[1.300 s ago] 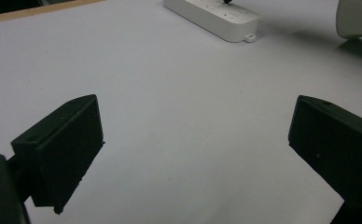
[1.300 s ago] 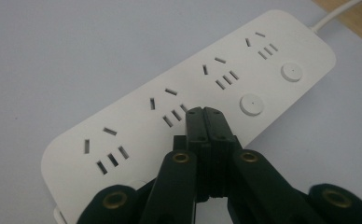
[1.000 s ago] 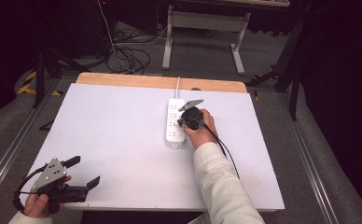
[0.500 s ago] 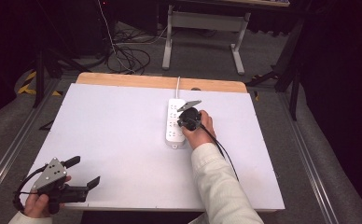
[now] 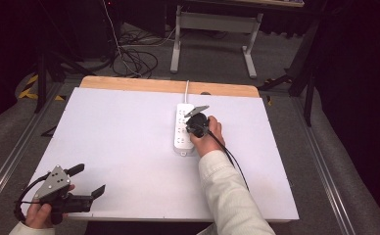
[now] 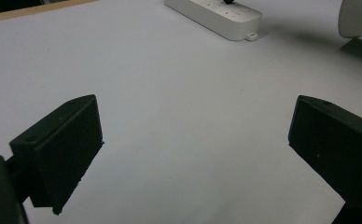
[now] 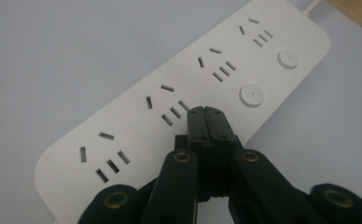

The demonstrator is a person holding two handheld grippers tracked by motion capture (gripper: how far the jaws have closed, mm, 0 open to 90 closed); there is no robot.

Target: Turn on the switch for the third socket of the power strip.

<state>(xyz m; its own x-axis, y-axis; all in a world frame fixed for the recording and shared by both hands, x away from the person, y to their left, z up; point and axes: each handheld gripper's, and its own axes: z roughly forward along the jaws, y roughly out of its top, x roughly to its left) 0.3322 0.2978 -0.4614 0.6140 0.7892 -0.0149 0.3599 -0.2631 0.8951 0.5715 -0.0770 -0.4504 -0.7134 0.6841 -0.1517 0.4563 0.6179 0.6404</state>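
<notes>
**Closed jaws on the power strip**

Right gripper (image 7: 206, 112) clenched, jaws pressed together with nothing between them, tips down on the white power strip (image 7: 137, 112) beside a round button (image 7: 252, 95). In the high view, strip (image 5: 183, 129) just right of centre on the white table (image 5: 119, 142), cord running to the far edge. Left gripper (image 5: 91, 181) at lower left, jaws spread wide, holding nothing, well apart from the strip.
</notes>
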